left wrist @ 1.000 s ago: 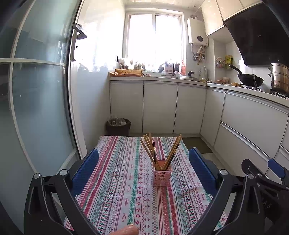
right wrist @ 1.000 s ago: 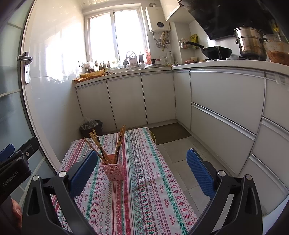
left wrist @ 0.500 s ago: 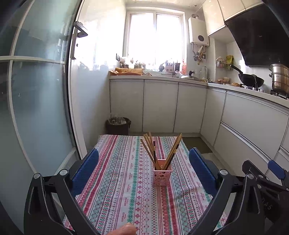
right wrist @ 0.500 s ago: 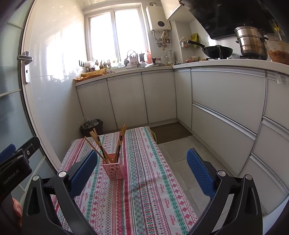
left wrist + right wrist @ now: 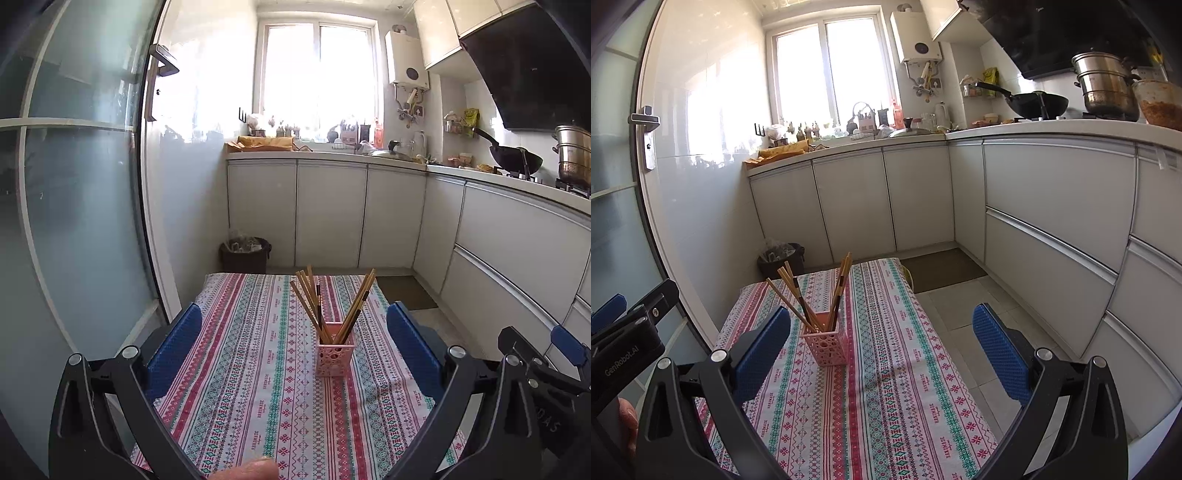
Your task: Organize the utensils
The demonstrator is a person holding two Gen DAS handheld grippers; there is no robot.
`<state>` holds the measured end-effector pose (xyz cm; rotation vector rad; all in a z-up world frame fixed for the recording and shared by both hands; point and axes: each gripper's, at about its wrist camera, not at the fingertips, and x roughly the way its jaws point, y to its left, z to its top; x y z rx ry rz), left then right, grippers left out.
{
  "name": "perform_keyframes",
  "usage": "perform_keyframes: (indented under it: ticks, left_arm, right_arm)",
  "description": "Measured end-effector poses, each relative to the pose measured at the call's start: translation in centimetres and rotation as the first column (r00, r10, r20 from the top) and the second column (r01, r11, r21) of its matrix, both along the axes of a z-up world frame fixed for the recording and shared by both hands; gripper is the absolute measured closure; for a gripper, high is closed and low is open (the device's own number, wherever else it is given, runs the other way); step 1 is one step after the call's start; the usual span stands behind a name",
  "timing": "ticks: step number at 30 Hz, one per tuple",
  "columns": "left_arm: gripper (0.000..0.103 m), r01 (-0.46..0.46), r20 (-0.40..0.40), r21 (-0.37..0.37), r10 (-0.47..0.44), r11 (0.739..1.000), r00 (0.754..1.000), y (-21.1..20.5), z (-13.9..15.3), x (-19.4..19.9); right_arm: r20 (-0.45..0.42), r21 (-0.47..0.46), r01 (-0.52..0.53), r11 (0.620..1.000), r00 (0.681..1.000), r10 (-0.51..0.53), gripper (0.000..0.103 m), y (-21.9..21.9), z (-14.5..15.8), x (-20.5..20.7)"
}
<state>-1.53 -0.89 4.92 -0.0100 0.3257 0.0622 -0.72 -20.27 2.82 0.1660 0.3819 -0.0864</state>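
both grippers are open wide and hold nothing. the left gripper [image 5: 293,339] hangs above the near part of the surface [image 5: 236,398], which is covered with a striped cloth, and the right gripper [image 5: 882,343] is beside it, more to the right, partly over the floor [image 5: 964,306].

the task's things are already together: the chopsticks [image 5: 325,302] stand in the pink holder [image 5: 335,354], which sits upright on the cloth, a little toward the far half. the sticks lean in two bunches, one to the left and one to the right, and their tops spread apart. i see no loose utensil on the cloth, so i judge the task is near its end or done.

what could go wrong from here — the holder looks light and narrow, and the long leaning sticks probably put the weight high. if a gripper comes in low and touches the spread tops, the holder could tip and the sticks would scatter, maybe over the cloth's edge to the floor. the cloth could also slide if a finger drags on it.

the views differ. the left wrist view shows the holder almost in the middle between its pads, and a fingertip [image 5: 245,470] at the bottom edge. the right wrist view shows the holder close to its left pad [image 5: 761,350], the body of the left gripper at the left border, the right edge of the surface and the floor mat [image 5: 942,267] beyond it.
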Motion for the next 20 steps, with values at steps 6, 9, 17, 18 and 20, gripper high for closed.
perform_keyframes:
  ticks: [6, 9, 17, 18, 20]
  left_arm:
    - [0.007, -0.005, -0.005, -0.002, 0.005, 1.000, 1.000, 0.00, -0.01, -0.04]
    - [0.007, 0.014, 0.018, -0.005, -0.014, 1.000, 1.000, 0.14, 0.18, -0.33]
    - [0.007, 0.012, 0.037, -0.015, -0.011, 1.000, 0.999, 0.13, 0.74, -0.73]
    - [0.007, 0.010, 0.032, -0.016, -0.009, 1.000, 0.999, 0.15, 0.65, -0.65]
    - [0.007, 0.006, 0.017, -0.016, -0.005, 1.000, 1.000, 0.23, 0.50, -0.43]
  right_arm:
    - [-0.002, 0.007, 0.001, 1.000, 1.000, -0.001, 0.007, -0.04, -0.14, -0.09]
    - [-0.002, 0.012, 0.000, 1.000, 1.000, 0.000, 0.007, -0.12, -0.18, -0.16]
    - [0.004, 0.015, -0.001, 1.000, 1.000, 0.001, 0.007, -0.07, 0.00, -0.46]
    - [0.007, 0.016, 0.000, 1.000, 1.000, 0.000, 0.007, -0.03, 0.05, -0.52]
    - [0.014, 0.018, 0.000, 1.000, 1.000, -0.001, 0.007, -0.01, 0.14, -0.69]
